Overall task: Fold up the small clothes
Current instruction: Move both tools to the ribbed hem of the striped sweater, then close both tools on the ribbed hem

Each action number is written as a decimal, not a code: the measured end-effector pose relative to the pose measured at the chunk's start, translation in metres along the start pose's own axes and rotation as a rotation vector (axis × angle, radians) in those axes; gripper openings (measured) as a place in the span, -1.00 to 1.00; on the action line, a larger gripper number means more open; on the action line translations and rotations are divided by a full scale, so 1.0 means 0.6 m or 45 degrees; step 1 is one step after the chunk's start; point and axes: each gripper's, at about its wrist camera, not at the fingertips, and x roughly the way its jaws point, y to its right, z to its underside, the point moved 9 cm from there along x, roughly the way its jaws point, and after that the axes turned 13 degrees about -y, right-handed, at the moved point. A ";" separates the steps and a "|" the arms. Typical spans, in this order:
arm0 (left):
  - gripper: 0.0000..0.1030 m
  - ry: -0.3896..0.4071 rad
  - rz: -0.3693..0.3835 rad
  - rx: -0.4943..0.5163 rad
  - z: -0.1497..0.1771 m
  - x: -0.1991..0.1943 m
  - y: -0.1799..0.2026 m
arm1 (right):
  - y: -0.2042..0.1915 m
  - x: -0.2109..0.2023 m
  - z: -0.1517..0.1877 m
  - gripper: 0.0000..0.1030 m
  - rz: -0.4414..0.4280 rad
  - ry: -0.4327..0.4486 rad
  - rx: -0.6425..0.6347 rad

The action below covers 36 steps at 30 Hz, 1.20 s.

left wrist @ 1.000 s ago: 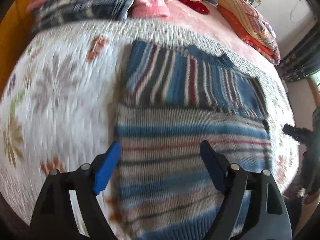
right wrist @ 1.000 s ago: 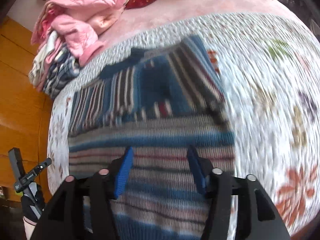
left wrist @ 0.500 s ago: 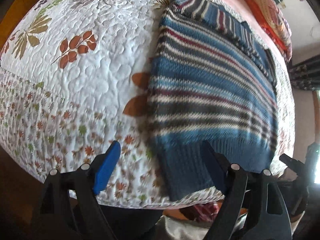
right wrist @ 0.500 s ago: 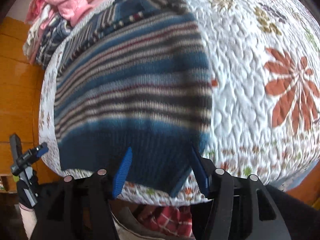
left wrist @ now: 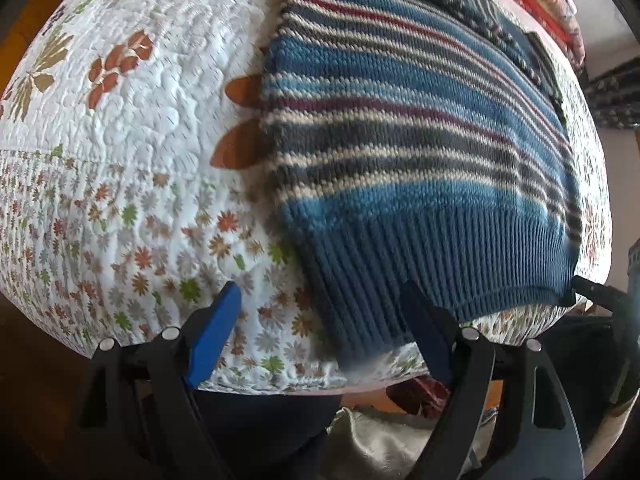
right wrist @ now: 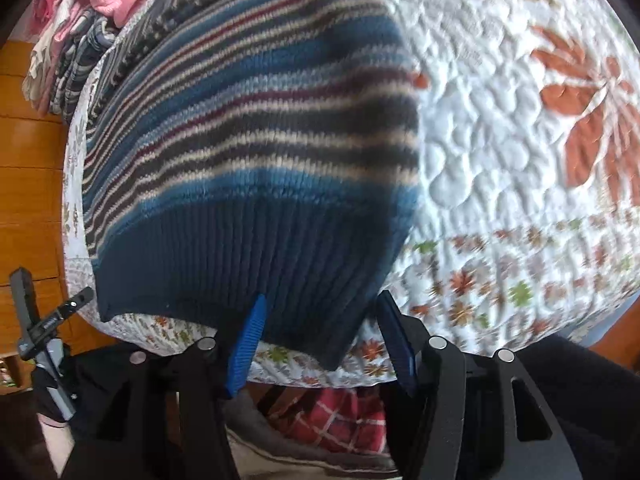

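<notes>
Left gripper: your jaws stand wide apart, empty, at the near-left corner of the striped knit sweater; the ribbed hem passes in front of the right-hand pad.
Right gripper: also spread and gripping nothing; the hem's near-right corner hangs between its fingers, and I cannot tell whether it touches them.
Sweater location: flat on the white floral quilt, hem at the near edge of the bed and slightly overhanging it, upper part already folded across the far end.
Step, as judged: take both hem corners for the bottom-up fold.
How to do it well: bring each pair of pads over the rib, well in from the edge, so you catch both knit layers. Close both sides at an even depth. Lift level, or the stripes will skew and the fold go crooked.
Risk: thick knit may slip from a shallow pinch.
Left view only: the sweater's full left edge and the orange bedding beyond.
Right view only: the pile of pink and plaid clothes, the wooden wall panelling, and the hem corner sitting between the pads.
</notes>
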 end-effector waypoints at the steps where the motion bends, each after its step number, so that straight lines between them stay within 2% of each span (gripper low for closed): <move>1: 0.54 -0.009 0.011 -0.003 0.000 0.004 0.003 | -0.002 0.005 0.001 0.06 0.004 -0.006 0.006; 3: 0.48 -0.023 0.022 -0.010 0.002 0.011 0.004 | -0.001 0.008 0.002 -0.09 0.027 -0.007 0.006; 6: 0.22 -0.040 0.053 -0.017 0.008 0.017 0.007 | -0.004 0.008 -0.001 -0.56 0.021 0.000 0.015; 7: 0.16 -0.044 0.063 -0.017 0.008 0.019 0.011 | -0.004 0.007 -0.002 -0.61 0.008 0.003 0.018; 8: 0.06 -0.049 0.072 -0.015 0.008 0.021 0.013 | -0.006 0.007 -0.003 -0.65 0.003 0.004 0.018; 10: -0.37 -0.054 0.086 -0.010 0.007 0.023 0.022 | -0.008 0.007 -0.005 -0.72 0.002 0.010 0.011; 14: -0.72 -0.037 0.129 -0.025 0.006 0.021 0.028 | -0.006 -0.008 -0.009 -0.78 -0.050 0.037 0.011; 16: -0.81 -0.012 0.203 -0.047 0.004 0.010 0.027 | -0.003 -0.019 -0.011 -0.78 -0.088 0.048 0.012; 19: -0.82 0.042 0.285 -0.064 -0.004 -0.013 0.027 | -0.007 -0.039 -0.016 -0.79 -0.148 0.076 0.002; 25: -0.84 0.160 0.375 -0.082 -0.024 -0.060 0.033 | -0.017 -0.090 -0.029 -0.80 -0.245 0.139 -0.005; 30: -0.84 0.257 0.368 -0.060 -0.059 -0.109 0.044 | -0.044 -0.134 -0.057 -0.80 -0.236 0.176 -0.043; 36: -0.84 0.271 0.342 -0.046 -0.111 -0.131 0.063 | -0.069 -0.168 -0.106 -0.80 -0.192 0.171 -0.086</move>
